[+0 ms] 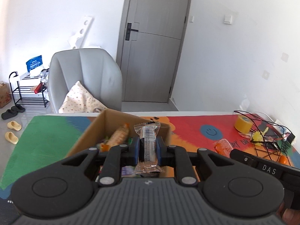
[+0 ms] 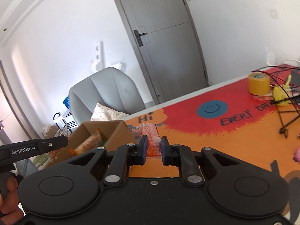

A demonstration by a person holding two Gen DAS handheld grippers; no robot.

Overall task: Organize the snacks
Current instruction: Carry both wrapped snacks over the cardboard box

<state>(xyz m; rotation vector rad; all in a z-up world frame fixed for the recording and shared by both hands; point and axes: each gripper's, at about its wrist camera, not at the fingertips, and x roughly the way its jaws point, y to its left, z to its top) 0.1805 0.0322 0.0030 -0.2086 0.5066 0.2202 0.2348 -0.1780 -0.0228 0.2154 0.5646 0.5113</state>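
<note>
My left gripper (image 1: 148, 142) is shut on a dark snack bar (image 1: 148, 150) in a clear wrapper with a white label. It is held upright above the near edge of an open cardboard box (image 1: 88, 136). A long cracker pack (image 1: 119, 136) and other small snacks lie in the box. My right gripper (image 2: 153, 144) is shut on an orange-red wrapped snack (image 2: 150, 131), just right of the box (image 2: 120, 133) and above the mat. The left wrist view shows that orange snack (image 1: 223, 145) at the tip of the right gripper.
A colourful mat (image 2: 187, 116) covers the table. A yellow tape roll (image 2: 259, 83) and a black wire rack (image 2: 285, 108) holding yellow items stand at the far right. A pink packet (image 2: 297, 153) lies at the right edge. A grey armchair (image 1: 84, 78) stands behind the table.
</note>
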